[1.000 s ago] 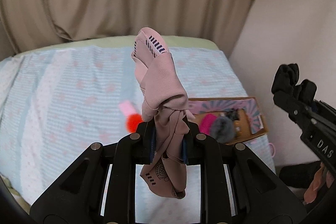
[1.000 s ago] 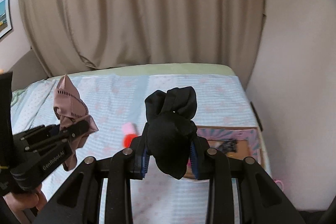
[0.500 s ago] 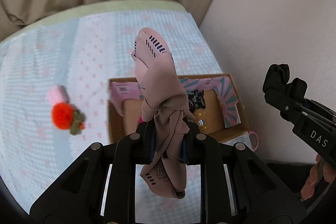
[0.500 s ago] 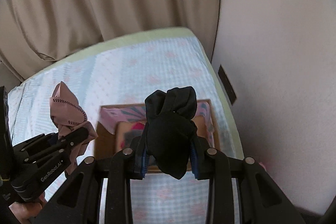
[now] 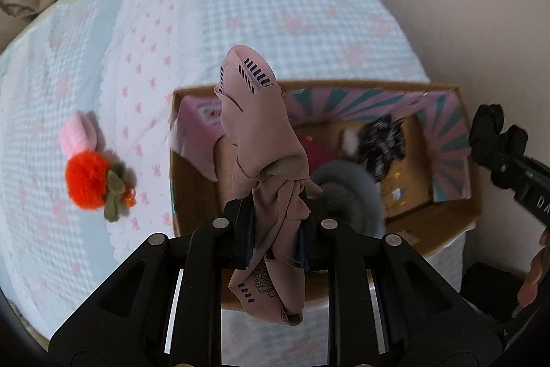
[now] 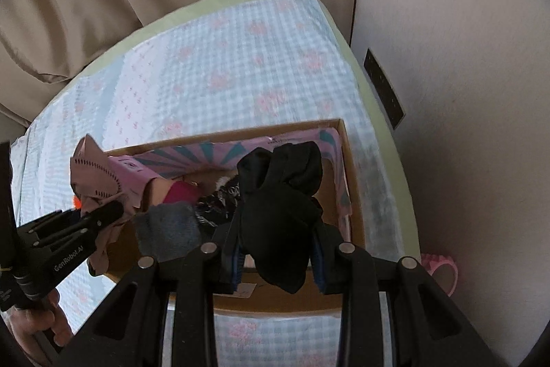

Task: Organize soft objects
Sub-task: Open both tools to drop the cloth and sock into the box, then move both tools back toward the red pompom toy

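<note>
Left wrist view: left claw [image 5: 276, 238] is gripping a pink sock [image 5: 261, 140] above the cardboard box [image 5: 447, 222]; right claw [image 6: 278, 258] is clutching a black sock [image 6: 280, 195] over it. Likely next: opening both to drop them.

Left gripper [image 5: 276, 238] fingers clamped, right gripper [image 6: 278, 258] fingers clamped

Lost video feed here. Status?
Left claw shut on pink sock. Right claw shut on black sock. Both over box. Nothing blocking.
</note>
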